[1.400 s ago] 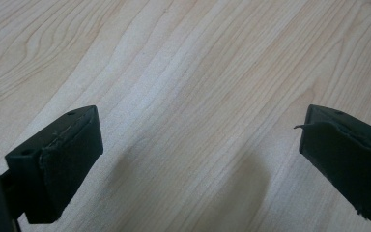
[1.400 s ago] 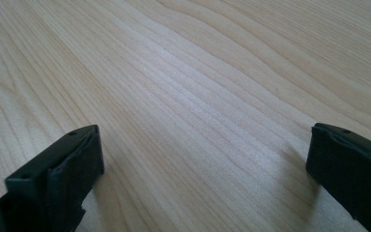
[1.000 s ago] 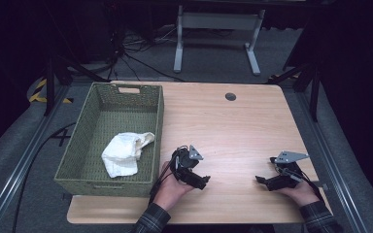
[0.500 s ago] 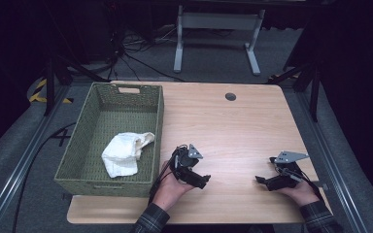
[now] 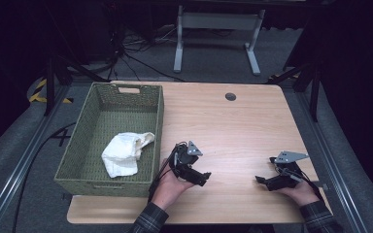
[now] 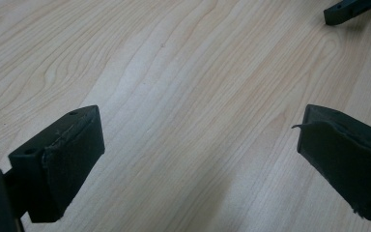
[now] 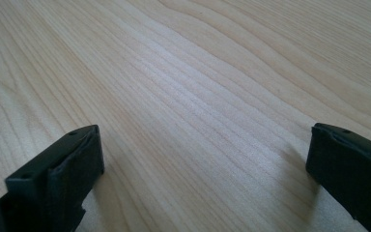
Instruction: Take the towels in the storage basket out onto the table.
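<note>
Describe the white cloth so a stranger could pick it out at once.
Start at the wooden table, then go to the green woven basket on its left side. The white cloth lies crumpled inside, toward the near right corner, the one pale, soft thing there.

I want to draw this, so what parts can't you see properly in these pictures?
- White cloth in the basket, high view: its underside is hidden by its own folds.
- Basket's near wall inside, high view: hidden by its rim.
- Person's arms, high view: cut off by the bottom edge.
- Left gripper and right gripper, gripper views: bodies cut off; jaws wide apart.
</note>
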